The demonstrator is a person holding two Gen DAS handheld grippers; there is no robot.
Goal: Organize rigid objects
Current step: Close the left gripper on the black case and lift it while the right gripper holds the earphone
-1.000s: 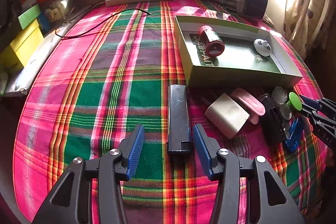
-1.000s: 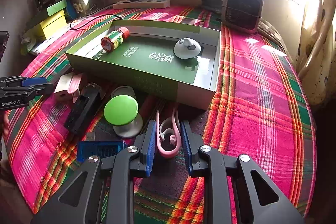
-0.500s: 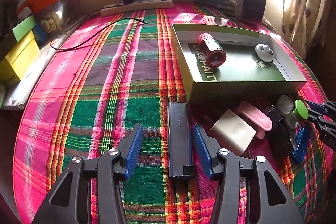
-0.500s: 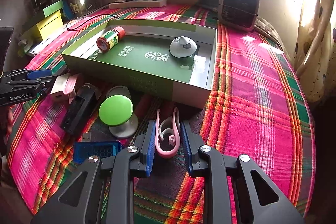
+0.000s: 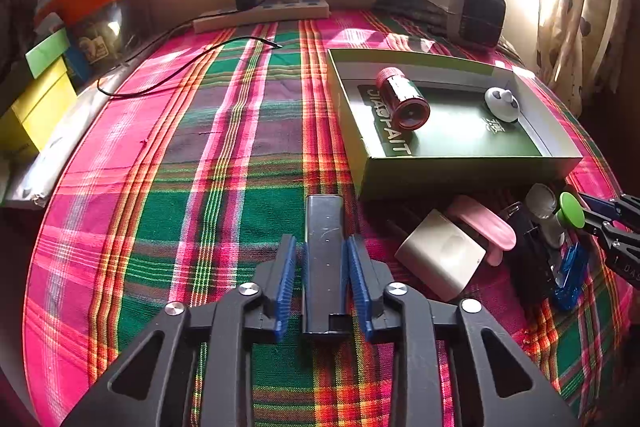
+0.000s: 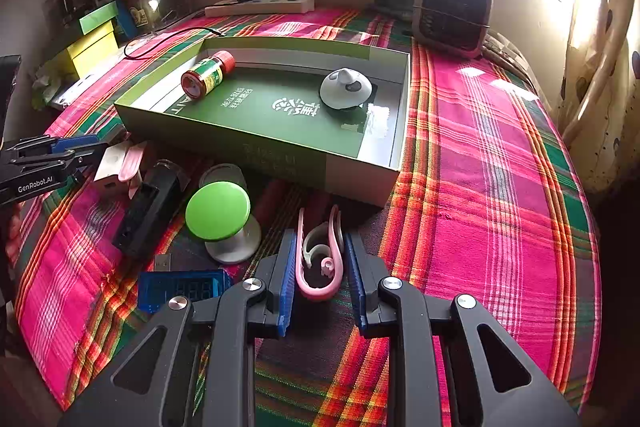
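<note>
Left claw jaws just closed onto black bar, flat on plaid bedspread near green box. Looks stiff, slick, light; long sides suit. Right claw pinches springy pink clip.

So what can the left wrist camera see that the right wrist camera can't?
Only the left wrist view shows the dark flat bar, lying on the plaid cloth between the left hand-held gripper blue pads, which have just been closing on it. Only the right wrist view shows the pink clip gripped by the right hand-held gripper. Both show the green box holding a red jar and a white knob, plus the green-topped knob in front.
</note>
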